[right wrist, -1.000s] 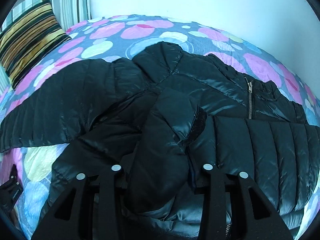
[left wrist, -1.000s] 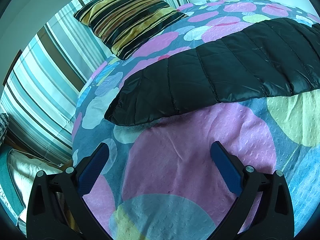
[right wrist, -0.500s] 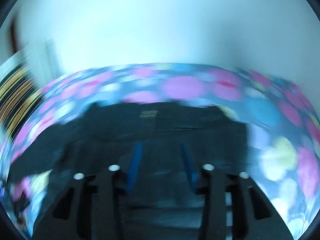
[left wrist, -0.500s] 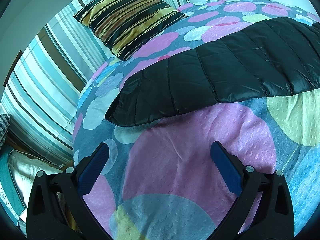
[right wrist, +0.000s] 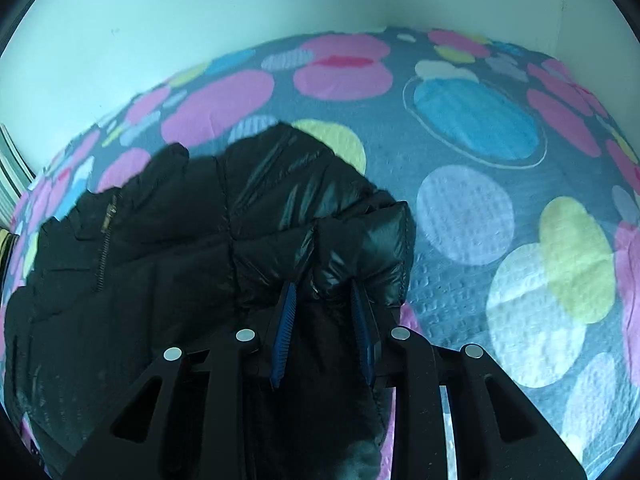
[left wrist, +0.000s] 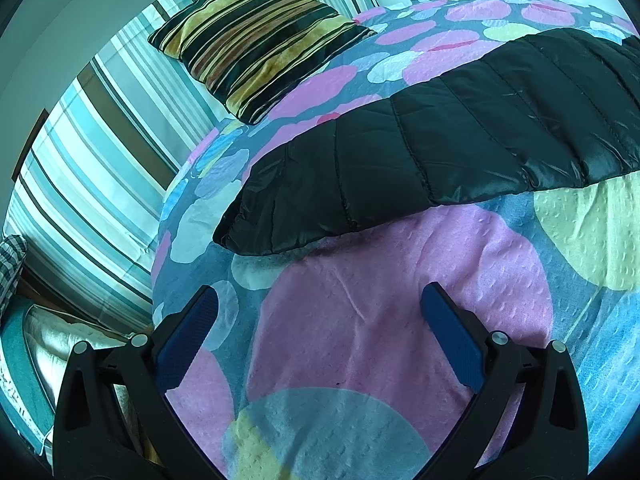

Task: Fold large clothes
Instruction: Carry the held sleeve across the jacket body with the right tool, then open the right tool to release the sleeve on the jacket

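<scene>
A black quilted puffer jacket lies on a bed with a spotted cover. In the left wrist view one sleeve (left wrist: 420,160) stretches flat across the cover, its cuff at the left end. My left gripper (left wrist: 316,316) is open and empty, just short of that sleeve, over the bedcover (left wrist: 380,320). In the right wrist view the jacket body (right wrist: 160,260) fills the left half, zipper showing. My right gripper (right wrist: 324,292) is shut on a bunched edge of the jacket (right wrist: 360,248) at its right side.
A striped pillow (left wrist: 256,44) lies at the head of the bed beside striped bedding (left wrist: 88,160). The bed's left edge drops off near my left gripper. A pale wall (right wrist: 200,20) borders the far side of the bed.
My right gripper swung fast to the right across the jacket, let go of the folded sleeve and closed on the jacket's right edge. The left gripper has not moved.
</scene>
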A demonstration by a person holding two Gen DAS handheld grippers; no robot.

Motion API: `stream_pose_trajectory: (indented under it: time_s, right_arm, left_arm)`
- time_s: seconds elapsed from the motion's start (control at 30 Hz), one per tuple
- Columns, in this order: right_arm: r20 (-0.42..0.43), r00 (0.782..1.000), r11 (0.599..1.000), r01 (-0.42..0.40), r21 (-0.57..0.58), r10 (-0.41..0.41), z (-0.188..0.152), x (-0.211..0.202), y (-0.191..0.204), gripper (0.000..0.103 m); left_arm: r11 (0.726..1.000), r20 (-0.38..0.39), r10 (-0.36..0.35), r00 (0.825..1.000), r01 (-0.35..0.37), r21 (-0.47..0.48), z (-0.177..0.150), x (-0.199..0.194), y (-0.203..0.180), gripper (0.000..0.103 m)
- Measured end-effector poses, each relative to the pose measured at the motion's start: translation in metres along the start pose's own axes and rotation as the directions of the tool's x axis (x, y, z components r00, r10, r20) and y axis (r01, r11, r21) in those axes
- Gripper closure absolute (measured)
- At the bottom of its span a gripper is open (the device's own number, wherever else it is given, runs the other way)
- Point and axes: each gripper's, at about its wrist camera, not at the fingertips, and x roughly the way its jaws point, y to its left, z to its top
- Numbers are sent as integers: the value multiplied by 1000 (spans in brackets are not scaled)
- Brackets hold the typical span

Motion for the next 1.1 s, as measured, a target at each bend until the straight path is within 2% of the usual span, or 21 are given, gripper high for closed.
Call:
stream_pose_trajectory:
  time_s: [0.13, 0.23, 0.43, 0.6, 0.7, 0.83, 0.87, 0.93, 0.97, 1.0, 1.1]
  right_arm:
    - [20, 1000, 1000, 17, -20, -17, 2, -6, 1, 74]
    - [75, 996, 999, 42, -29, -40, 0, -28, 3, 74]
    - [127, 992, 1000, 16, -8, -15, -23, -63, 5, 74]
    - [48, 997, 998, 59, -37, -57, -39, -35, 13, 74]
    - [60, 995, 995, 87, -42, -84, -47, -23, 14, 73]
    - [88, 989, 990, 123, -62, -117, -48, -35, 21, 73]
    - [97, 988, 990, 131, -62, -124, -48, -42, 22, 71]
    - [132, 982, 988, 146, -53, -138, -52, -61, 25, 55]
    - [148, 977, 986, 161, -51, -152, -54, -68, 26, 36]
    - [176, 969, 981, 185, -50, -174, -58, -77, 27, 27]
    - [195, 957, 972, 228, -51, -214, -68, -90, 31, 27]
  left_arm:
    - [1000, 1, 0, 1000, 0, -1, 0, 1, 1, 2]
    - [1000, -1, -10, 1000, 10, -8, 0, 1, 2, 2]
    - [1000, -1, -6, 1000, 6, -5, 2, -1, 3, 2]
    - [1000, -1, -5, 1000, 5, -6, 2, -1, 2, 2]
    - [1000, 0, -3, 1000, 3, -4, 2, -1, 2, 2]
    - [1000, -1, -5, 1000, 5, -6, 2, -1, 1, 2]
    - [1000, -1, -8, 1000, 8, -8, 2, 0, 3, 2]
    - [1000, -2, -13, 1000, 13, -12, 2, 0, 3, 2]
    - [1000, -3, -14, 1000, 14, -13, 2, 1, 4, 2]
    - [1000, -3, -15, 1000, 15, -13, 2, 1, 5, 2]
    - [1000, -4, -15, 1000, 15, -13, 3, 1, 5, 2]
